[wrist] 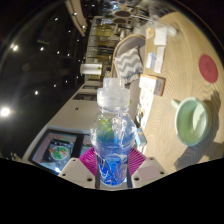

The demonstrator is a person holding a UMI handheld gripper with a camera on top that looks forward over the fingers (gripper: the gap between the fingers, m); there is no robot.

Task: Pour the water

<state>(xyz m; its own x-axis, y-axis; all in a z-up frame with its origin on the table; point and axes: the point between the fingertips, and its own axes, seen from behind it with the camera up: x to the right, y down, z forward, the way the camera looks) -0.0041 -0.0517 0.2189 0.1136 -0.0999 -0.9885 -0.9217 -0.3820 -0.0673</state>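
A clear plastic water bottle (113, 135) with a white cap and a blue label sits between my gripper's (113, 163) fingers. Both pink pads (88, 160) press against its lower body, so the gripper is shut on it. The whole view is rolled over, and the bottle looks lifted off the table. A green cup (190, 121) with a pale rim stands on the wooden table (185, 75), off to the right of the bottle and a little beyond it.
A red round coaster (208, 68) lies on the table past the cup. Small boxes and cards (156, 62) stand farther along the table. A patterned chair (129, 63) is behind the bottle. A framed picture (57, 150) sits low on the left.
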